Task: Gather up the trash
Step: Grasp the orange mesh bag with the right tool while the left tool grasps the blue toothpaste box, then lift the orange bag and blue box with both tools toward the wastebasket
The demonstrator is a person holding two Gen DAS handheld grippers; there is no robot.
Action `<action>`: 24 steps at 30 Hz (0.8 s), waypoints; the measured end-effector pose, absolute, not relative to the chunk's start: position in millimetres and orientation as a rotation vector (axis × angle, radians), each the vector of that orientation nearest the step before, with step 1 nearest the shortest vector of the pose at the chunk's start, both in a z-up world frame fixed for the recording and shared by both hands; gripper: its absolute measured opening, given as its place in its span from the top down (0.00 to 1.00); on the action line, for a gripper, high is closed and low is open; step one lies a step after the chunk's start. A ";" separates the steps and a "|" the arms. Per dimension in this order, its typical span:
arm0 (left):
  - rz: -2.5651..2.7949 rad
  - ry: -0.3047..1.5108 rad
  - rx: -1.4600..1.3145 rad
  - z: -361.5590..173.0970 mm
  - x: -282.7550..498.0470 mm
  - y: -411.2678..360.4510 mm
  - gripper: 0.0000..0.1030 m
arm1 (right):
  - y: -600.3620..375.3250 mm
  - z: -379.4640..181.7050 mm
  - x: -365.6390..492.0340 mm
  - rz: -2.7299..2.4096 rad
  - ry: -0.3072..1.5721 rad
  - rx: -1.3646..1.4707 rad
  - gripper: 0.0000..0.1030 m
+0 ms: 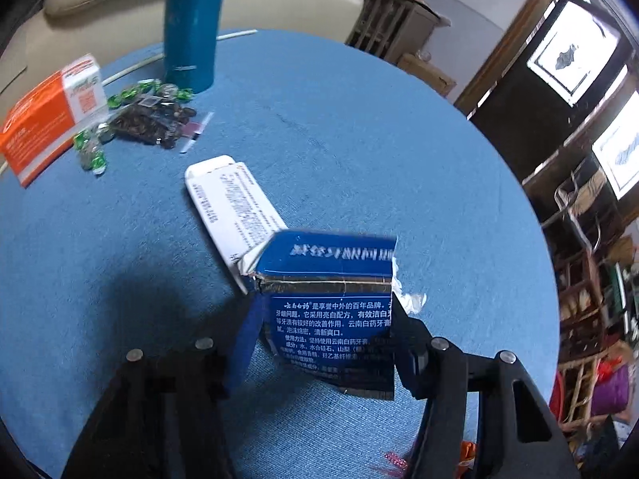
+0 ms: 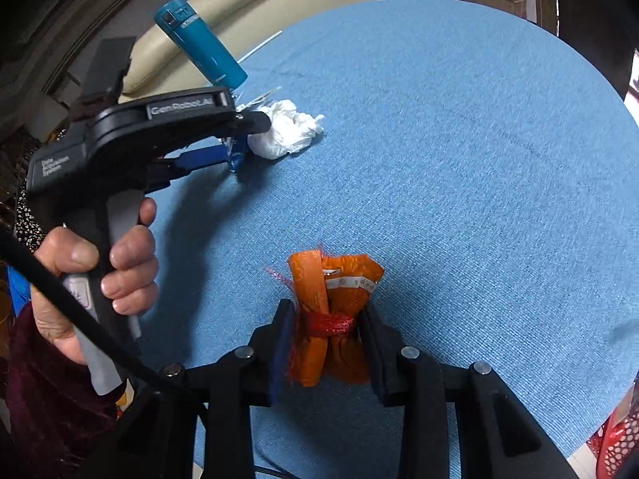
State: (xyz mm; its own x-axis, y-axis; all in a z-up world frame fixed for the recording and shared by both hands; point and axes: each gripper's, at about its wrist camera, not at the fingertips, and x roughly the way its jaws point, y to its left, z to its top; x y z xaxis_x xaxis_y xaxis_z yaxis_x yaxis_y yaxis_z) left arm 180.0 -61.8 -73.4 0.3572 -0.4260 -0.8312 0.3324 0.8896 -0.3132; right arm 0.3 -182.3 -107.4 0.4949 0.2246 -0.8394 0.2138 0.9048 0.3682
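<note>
Left gripper (image 1: 323, 339): my jaws clamp a torn blue box (image 1: 331, 303) just above the blue table (image 1: 399, 159).
Right gripper (image 2: 329, 343): my jaws grip an orange wrapper (image 2: 331, 319).
Done: two pieces picked up, I judge.
Left: white carton (image 1: 231, 203), crumpled tissue (image 2: 285, 133); no bin in sight.

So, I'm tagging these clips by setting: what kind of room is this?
Probably a home living room: a cream sofa behind the blue-clothed table, framed pictures on a dark wall, and cluttered wooden shelves.
</note>
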 end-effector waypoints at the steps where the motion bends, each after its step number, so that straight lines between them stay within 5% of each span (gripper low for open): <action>1: -0.489 1.093 -0.101 -71.9 178.6 -59.2 0.41 | -183.1 -106.2 -1.5 0.005 1.059 0.459 0.66; 24: -0.319 0.727 0.180 26.7 59.6 -33.8 0.41 | -242.8 -41.1 -68.6 -0.139 0.836 0.473 0.65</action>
State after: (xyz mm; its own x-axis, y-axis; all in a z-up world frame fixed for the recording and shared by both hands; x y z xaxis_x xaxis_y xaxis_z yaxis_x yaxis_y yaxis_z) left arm 59.6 -33.8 26.7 0.7019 -0.2229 -0.6765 0.3464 0.9367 0.0508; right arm -68.6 -242.8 -41.1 0.6680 0.0645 -0.7413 0.3013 0.8875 0.3487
